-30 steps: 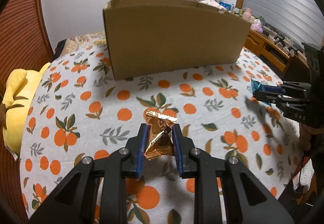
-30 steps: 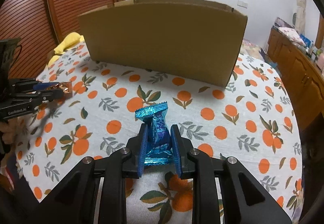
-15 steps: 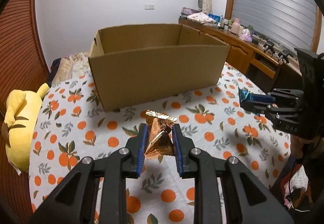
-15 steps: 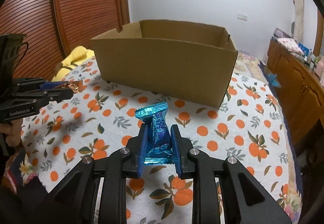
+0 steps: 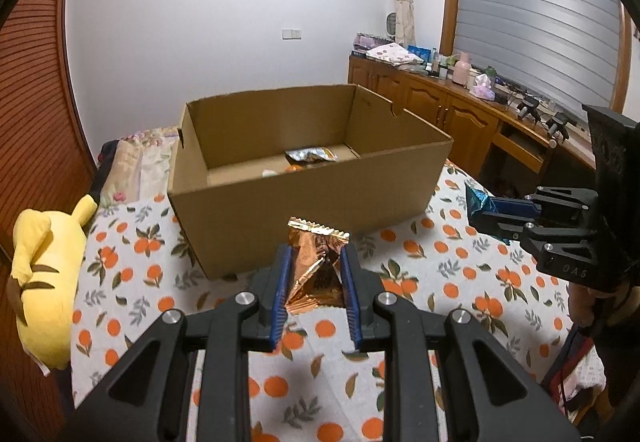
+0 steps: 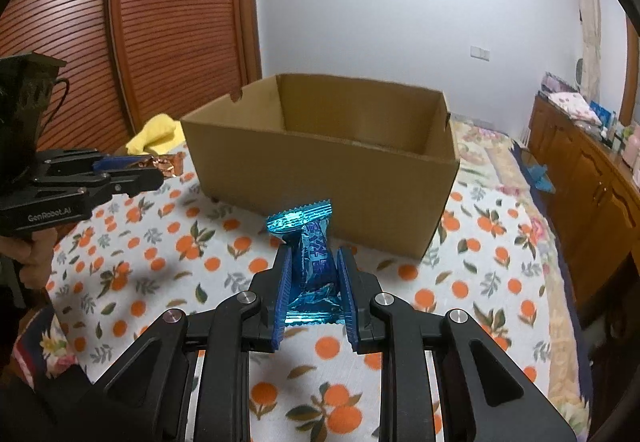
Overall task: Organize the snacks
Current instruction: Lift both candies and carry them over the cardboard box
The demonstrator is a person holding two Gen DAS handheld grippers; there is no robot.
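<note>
Left gripper pinches a copper foil packet, right gripper clamps a blue candy wrapper, cardboard box mid-frame behind both.

Most of the cardboard box floor behind its near wall; snacks unreadable.

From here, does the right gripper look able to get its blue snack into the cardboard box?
Probably yes: the right gripper, shut on the blue snack, faces the open-topped cardboard box with nothing between.
</note>
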